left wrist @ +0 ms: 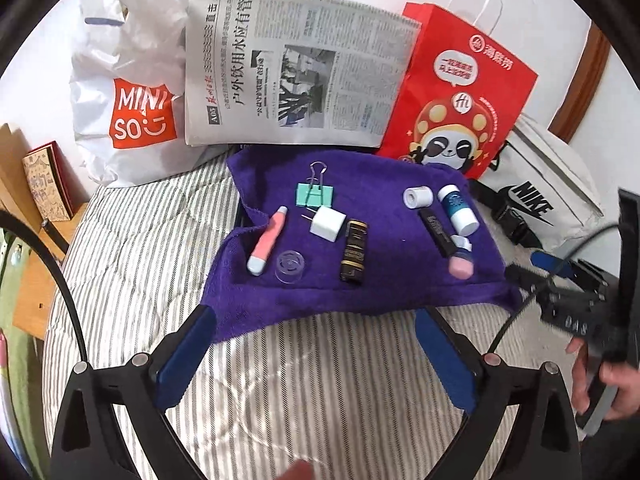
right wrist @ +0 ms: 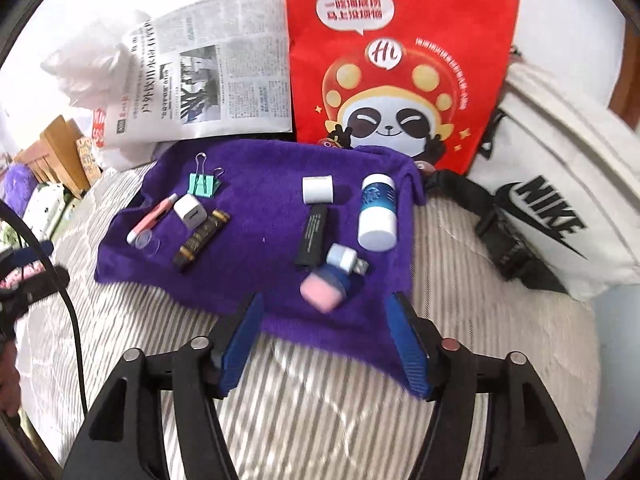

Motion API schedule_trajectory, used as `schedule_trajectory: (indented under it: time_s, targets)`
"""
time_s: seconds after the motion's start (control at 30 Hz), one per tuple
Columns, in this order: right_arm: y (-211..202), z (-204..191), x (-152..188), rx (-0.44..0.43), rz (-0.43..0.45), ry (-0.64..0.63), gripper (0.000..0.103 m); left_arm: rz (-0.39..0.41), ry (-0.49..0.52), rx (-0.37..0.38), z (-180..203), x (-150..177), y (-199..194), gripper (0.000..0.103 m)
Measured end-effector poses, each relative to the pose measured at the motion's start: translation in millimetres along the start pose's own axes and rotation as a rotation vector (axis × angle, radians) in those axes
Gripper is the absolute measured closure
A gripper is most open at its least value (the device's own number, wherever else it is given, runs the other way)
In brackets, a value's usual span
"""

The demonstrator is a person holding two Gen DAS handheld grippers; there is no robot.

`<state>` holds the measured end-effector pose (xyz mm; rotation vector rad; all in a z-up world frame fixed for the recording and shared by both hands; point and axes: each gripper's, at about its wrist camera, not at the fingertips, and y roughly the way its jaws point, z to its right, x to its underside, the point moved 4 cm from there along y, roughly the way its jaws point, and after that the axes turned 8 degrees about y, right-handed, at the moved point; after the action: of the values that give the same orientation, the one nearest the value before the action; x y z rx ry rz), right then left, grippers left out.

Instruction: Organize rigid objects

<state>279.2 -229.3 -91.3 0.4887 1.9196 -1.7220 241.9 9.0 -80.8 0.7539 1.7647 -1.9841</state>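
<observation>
While the left gripper (left wrist: 316, 344) and right gripper (right wrist: 326, 340) stood wide open and empty, small rigid objects lay at twelve o'clock on the purple towel (left wrist: 392, 280).

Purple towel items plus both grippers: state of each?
left gripper: open, empty
right gripper: open, empty
binder clip: closed, lying flat
white charger plug: prongs out, on its side
blue-and-white bottle: capped, lying down
clear cap: off, loose
purple towel: spread, rumpled
</observation>
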Motion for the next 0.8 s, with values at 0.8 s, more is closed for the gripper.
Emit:
schedule_trajectory:
  time_s: [0.8]
  targets:
    - [-128.3, 32.4, 41.0, 0.061, 0.111, 0.209, 0.0, 0.088, 0.11, -0.106, 61.5, 1.6, -97.4, 0.001]
